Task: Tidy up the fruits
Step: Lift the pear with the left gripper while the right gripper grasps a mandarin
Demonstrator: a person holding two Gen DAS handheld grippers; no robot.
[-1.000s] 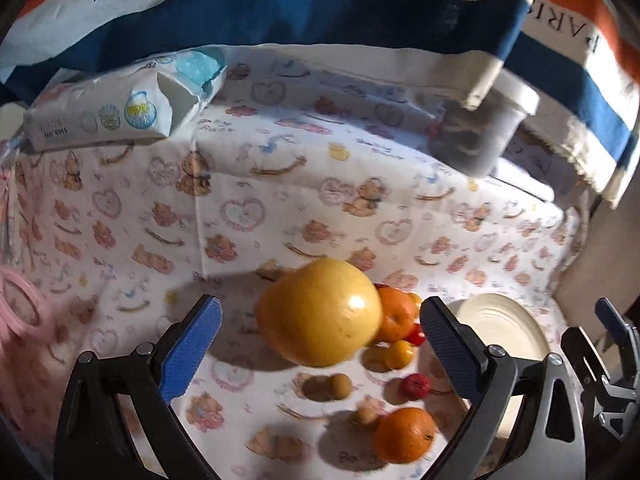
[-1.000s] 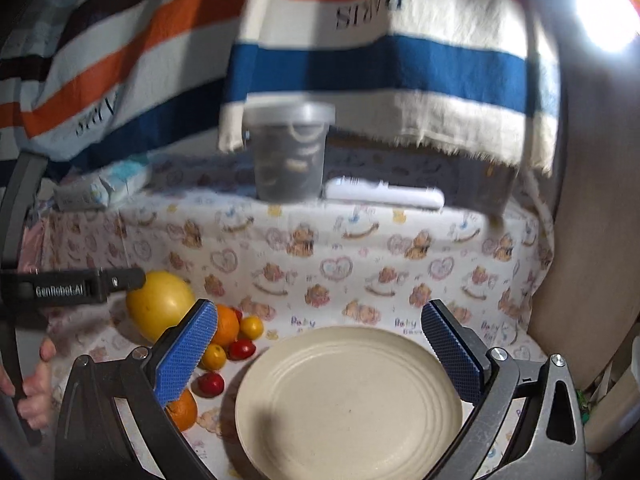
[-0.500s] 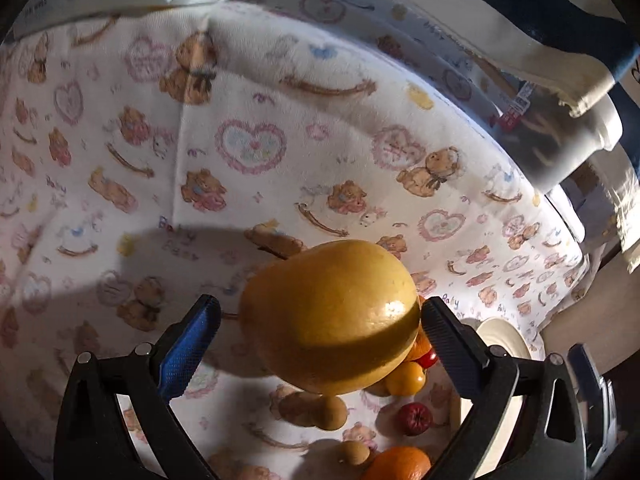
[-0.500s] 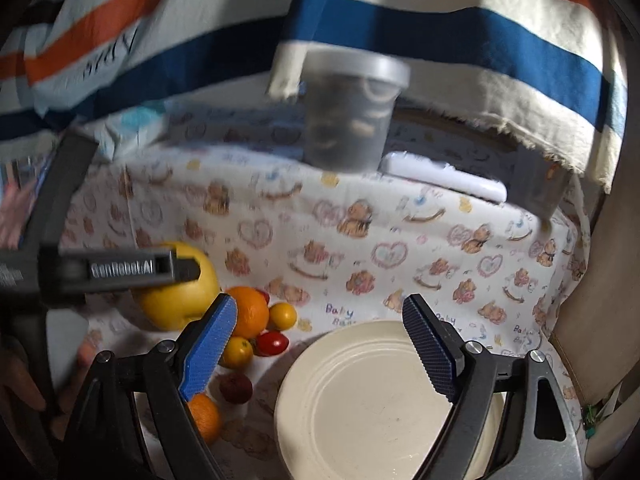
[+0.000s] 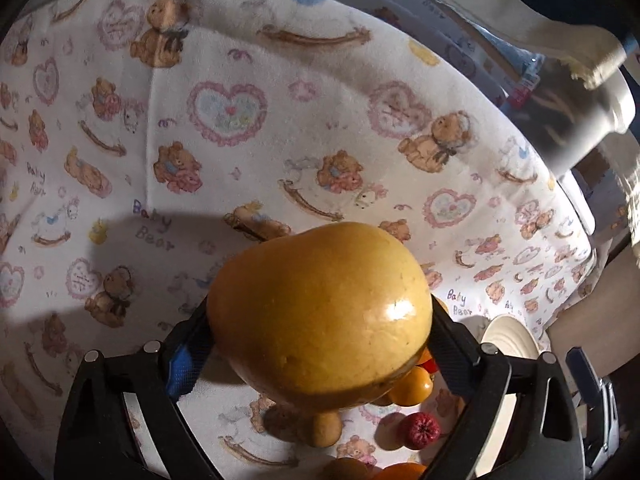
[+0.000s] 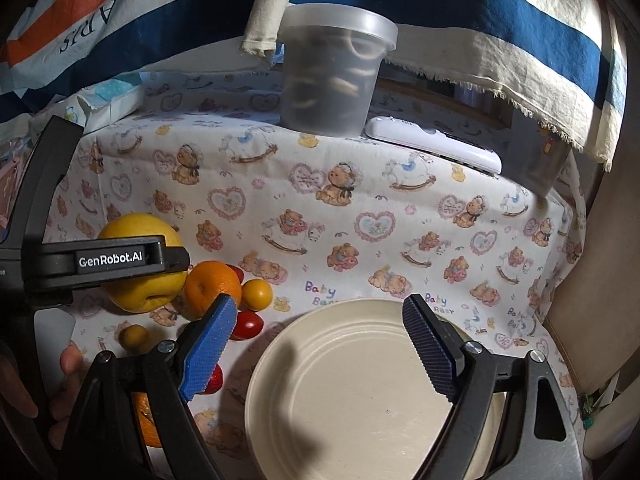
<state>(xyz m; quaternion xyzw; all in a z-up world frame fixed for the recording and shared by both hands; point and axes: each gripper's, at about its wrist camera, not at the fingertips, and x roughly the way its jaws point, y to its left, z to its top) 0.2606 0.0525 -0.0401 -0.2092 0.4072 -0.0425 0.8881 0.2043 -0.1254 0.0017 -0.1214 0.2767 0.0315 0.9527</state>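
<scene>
L gripper [image 5: 320, 340] closing, pomelo [image 5: 320, 316] between pads. R gripper [image 6: 320, 348] wide, empty, above plate [image 6: 340, 400] near table's front edge.

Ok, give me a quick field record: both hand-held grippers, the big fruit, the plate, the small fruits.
left hand-held gripper: jaws closing, both pads against the large yellow fruit
right hand-held gripper: open, empty, over the plate's far rim
plate: cream, nothing on it
small fruits: orange, yellow tomato, red tomato, left of the plate
surface: teddy-bear cloth
</scene>
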